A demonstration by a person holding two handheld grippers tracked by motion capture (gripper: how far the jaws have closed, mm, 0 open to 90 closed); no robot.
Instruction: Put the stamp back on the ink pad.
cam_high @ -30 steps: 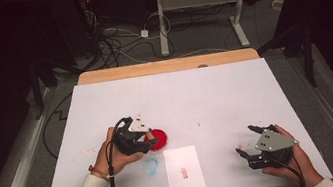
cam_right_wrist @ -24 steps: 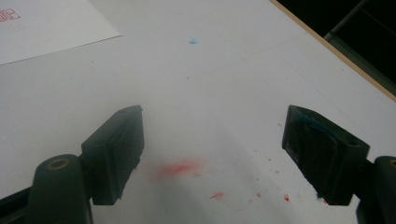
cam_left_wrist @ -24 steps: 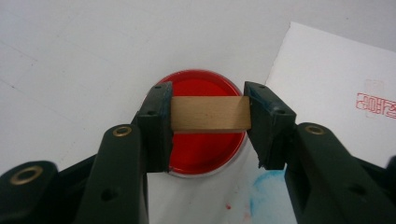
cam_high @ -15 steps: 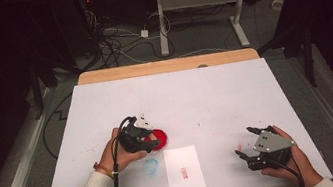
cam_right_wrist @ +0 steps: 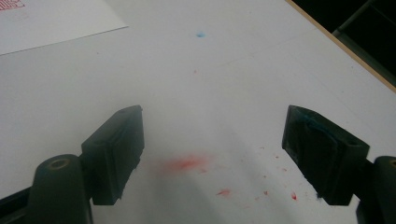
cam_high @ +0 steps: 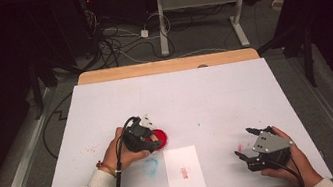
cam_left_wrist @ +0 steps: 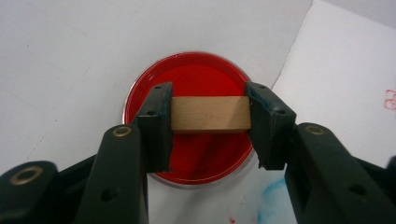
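A wooden stamp block (cam_left_wrist: 209,114) is clamped between the black jaws of my left gripper (cam_left_wrist: 209,120), right over a round red ink pad (cam_left_wrist: 194,86). From above, the left gripper (cam_high: 145,138) covers the left part of that red ink pad (cam_high: 160,137). A white sheet of paper (cam_high: 184,171) with a small red stamp mark (cam_high: 184,172) lies just right of the pad, near the front edge. My right gripper (cam_high: 248,147) rests open at the front right of the table; its jaws (cam_right_wrist: 212,154) stand wide apart over bare white surface.
The white table cover (cam_high: 205,97) carries a blue smear (cam_high: 151,165) beside the paper, red specks (cam_right_wrist: 187,163) under the right gripper and a blue dot (cam_right_wrist: 200,34). A wooden edge (cam_high: 165,66) runs along the back. Cables and desk legs lie on the floor beyond.
My left gripper has tipped down over the red ink pad with the block in it. The right gripper has barely moved.
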